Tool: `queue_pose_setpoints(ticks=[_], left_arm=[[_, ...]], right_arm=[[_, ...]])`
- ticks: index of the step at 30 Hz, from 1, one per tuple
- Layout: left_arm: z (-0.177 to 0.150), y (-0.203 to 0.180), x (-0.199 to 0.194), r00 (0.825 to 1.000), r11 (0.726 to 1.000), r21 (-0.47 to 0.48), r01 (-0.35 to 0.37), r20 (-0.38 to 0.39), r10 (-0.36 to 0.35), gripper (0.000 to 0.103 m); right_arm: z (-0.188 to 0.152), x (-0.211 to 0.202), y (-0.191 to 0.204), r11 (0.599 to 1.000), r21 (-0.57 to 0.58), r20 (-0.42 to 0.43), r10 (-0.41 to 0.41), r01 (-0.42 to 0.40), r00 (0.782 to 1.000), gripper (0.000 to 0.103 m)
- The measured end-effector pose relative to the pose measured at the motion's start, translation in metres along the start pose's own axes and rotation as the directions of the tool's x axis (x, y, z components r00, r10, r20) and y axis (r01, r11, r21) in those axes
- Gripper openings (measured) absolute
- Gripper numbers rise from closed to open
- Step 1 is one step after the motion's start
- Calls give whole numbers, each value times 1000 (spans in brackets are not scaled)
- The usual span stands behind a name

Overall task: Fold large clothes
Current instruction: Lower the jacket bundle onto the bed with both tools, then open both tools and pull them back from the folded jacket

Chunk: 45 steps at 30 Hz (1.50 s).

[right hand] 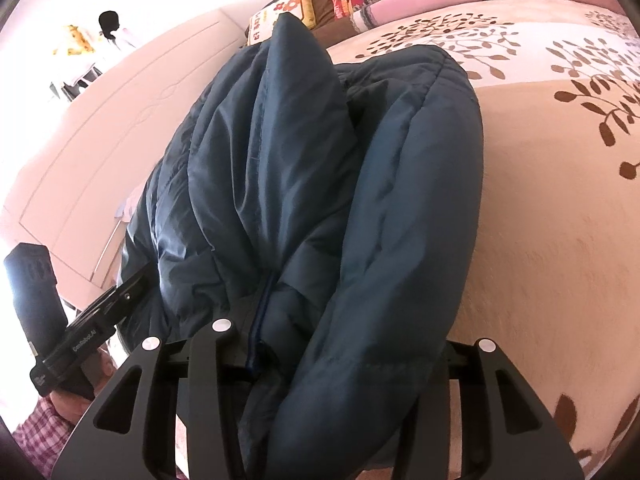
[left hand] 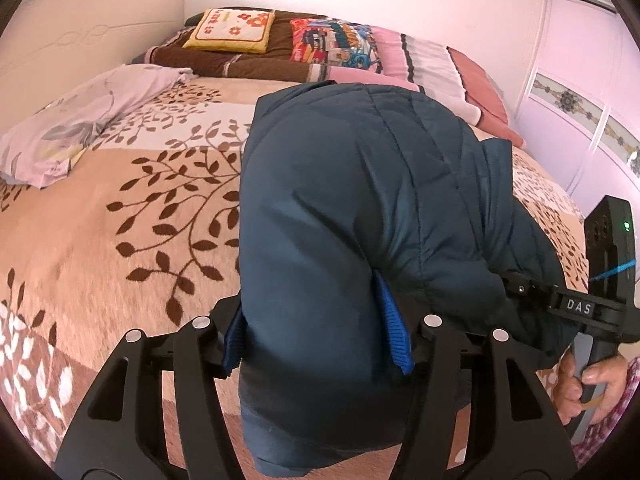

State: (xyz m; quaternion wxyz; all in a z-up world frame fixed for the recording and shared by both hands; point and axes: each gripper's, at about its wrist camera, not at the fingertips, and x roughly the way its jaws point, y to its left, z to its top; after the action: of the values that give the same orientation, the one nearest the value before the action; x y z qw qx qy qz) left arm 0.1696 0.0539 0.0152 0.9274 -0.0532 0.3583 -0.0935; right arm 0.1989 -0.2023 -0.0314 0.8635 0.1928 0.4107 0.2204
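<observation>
I observed the dark blue padded jacket (left hand: 360, 208) bunched in a thick roll above the bed (left hand: 120, 240), held up between both tools. The left tool (left hand: 320, 344) was clamped on the jacket, its blue fingers (left hand: 394, 332) pressed against either side of the padded roll. The right tool (right hand: 344, 344) was likewise gripping the jacket (right hand: 320, 184); fabric filled the gap and covered its fingertips. In the left wrist view, the right tool (left hand: 520, 284) entered the jacket from the right side. The leaf-patterned bedspread (right hand: 540, 200) lay beneath. A lilac pillow (left hand: 76, 128) and folded quilts (left hand: 256, 56) sat near the headboard (left hand: 80, 32)
</observation>
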Motion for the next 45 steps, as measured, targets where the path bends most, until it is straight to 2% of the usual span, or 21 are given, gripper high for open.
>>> queue_pose_setpoints(ticks=[6,12,15,17,20,23,29,33,39,42,45], left_arm=[[-6,-7,-7,1000,1000,9,6,4,-6,57],[-11,-11,-9,1000,1000,3,-9,9,9,60],[-11,-9,-8,1000,999,-21,-26,-1,26,66],[-12,-10,-10,999,999,-15,-41,-4,41,72],[-14,-15,-14,998,998,3,-66,-6,66,79],[-15,-19,-20,997,997,14,-82,-11,82,82],[-17,-21,-36,995,996,-10,-94,-27,93,86],[-20,-25,-47,994,994,2,-110,-25,110,86],[-25,-31,-67,991,992,12,-129,-25,129,86],[-29,-34,-77,990,990,22,-141,-22,142,87],[-32,-36,-87,988,989,20,-150,-24,150,87]], right_arm=[[-9,-11,-1,1000,18,15,-7,7,1000,39],[-12,-16,-8,999,45,9,-2,1,1000,41],[-8,-14,-6,999,38,12,-29,29,999,49],[-6,-15,-5,997,47,17,-56,55,998,63],[-2,-17,-10,994,90,3,-70,69,998,73],[5,-25,-14,987,143,-13,-70,72,997,77],[11,-52,-23,977,209,31,-52,44,998,78],[12,-82,-17,982,169,89,-96,80,991,80],[0,-107,2,982,63,114,-182,176,977,80],[-11,-103,12,968,-9,94,-249,251,964,80],[-21,-87,12,943,-57,39,-327,329,944,75]])
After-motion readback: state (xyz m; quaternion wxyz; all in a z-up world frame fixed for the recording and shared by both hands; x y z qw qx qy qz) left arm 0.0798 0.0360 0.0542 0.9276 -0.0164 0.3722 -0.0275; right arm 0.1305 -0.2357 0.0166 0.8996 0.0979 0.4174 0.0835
